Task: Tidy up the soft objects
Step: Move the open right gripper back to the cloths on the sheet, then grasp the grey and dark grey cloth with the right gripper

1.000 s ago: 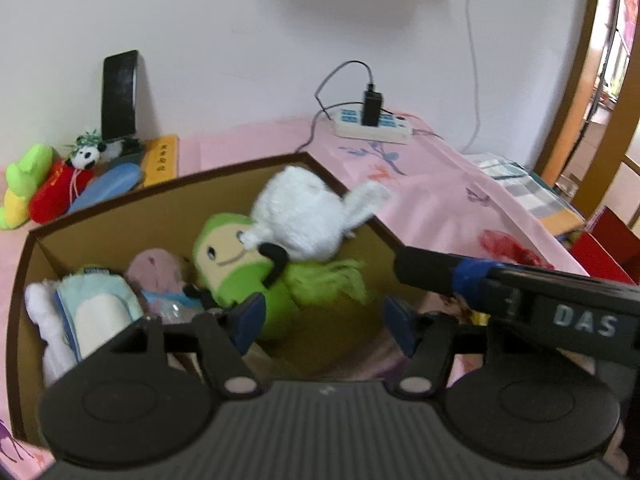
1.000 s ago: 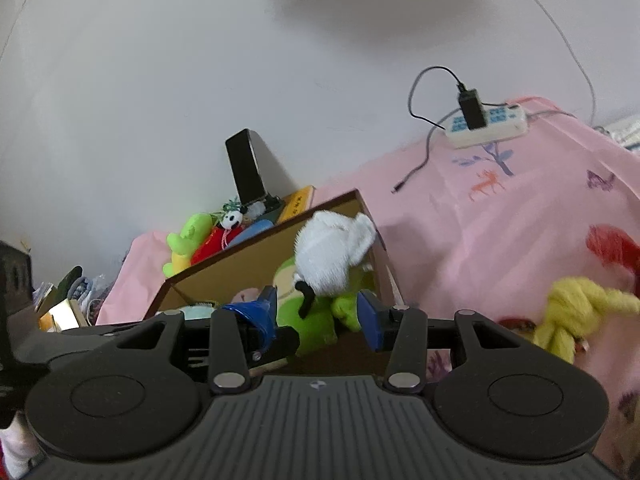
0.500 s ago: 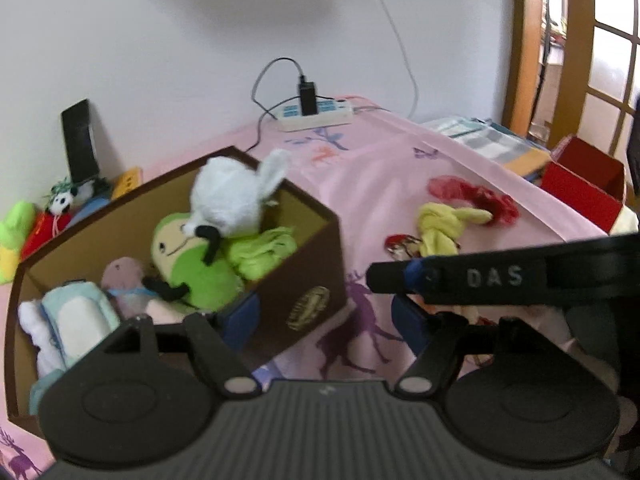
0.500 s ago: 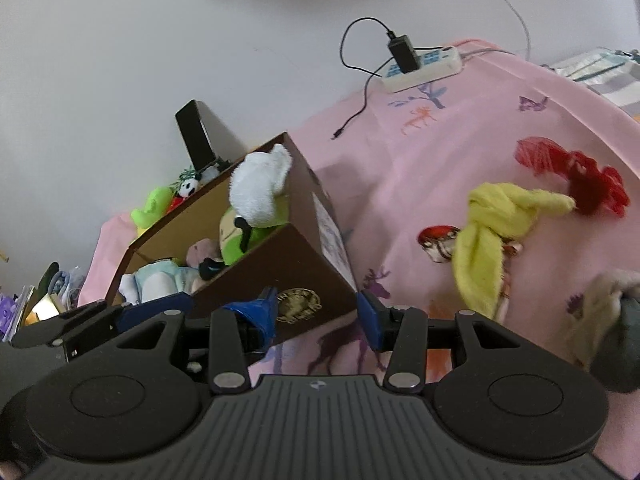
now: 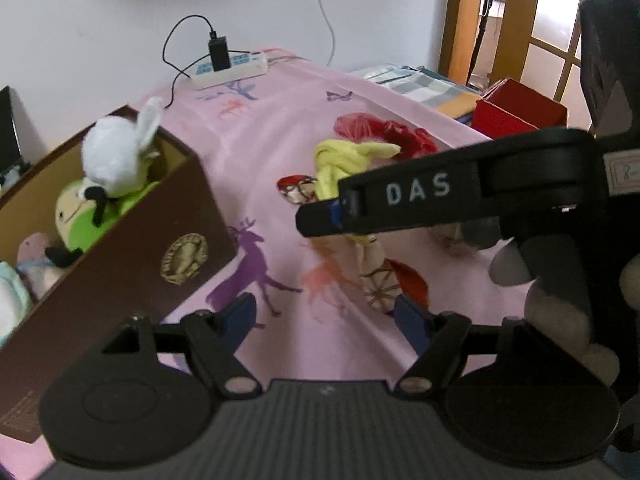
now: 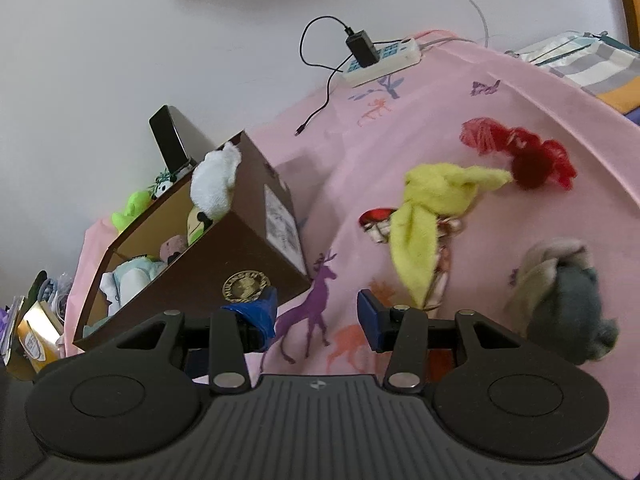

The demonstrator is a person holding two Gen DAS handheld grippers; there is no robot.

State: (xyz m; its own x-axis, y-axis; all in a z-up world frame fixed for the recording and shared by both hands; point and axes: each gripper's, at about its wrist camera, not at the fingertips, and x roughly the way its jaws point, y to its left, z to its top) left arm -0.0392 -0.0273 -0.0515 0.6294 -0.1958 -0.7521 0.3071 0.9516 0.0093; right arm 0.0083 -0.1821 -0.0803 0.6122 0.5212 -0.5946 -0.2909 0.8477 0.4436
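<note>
A brown cardboard box [image 5: 132,256] [image 6: 224,256] on the pink sheet holds several plush toys, with a white rabbit [image 5: 118,156] [image 6: 214,188] on top of a green doll [image 5: 80,220]. Loose on the sheet to its right lie a yellow cloth [image 6: 432,208] [image 5: 344,160], red yarn [image 6: 524,152] [image 5: 384,130], a patterned strip [image 5: 378,272] and a grey plush [image 6: 560,300]. My left gripper [image 5: 326,318] hangs over the sheet with its jaws opening and nothing between them. My right gripper [image 6: 316,314] is open and empty; its arm crosses the left wrist view.
A white power strip [image 5: 230,68] [image 6: 380,60] with a black charger and cable lies at the far wall. A phone [image 6: 168,142] and small toys stand behind the box. A red box [image 5: 516,108] and folded cloths sit at the far right.
Both grippers have swung away from above the box, rightward and lower over the sheet. The left jaws have widened. The loose cloths have come into view.
</note>
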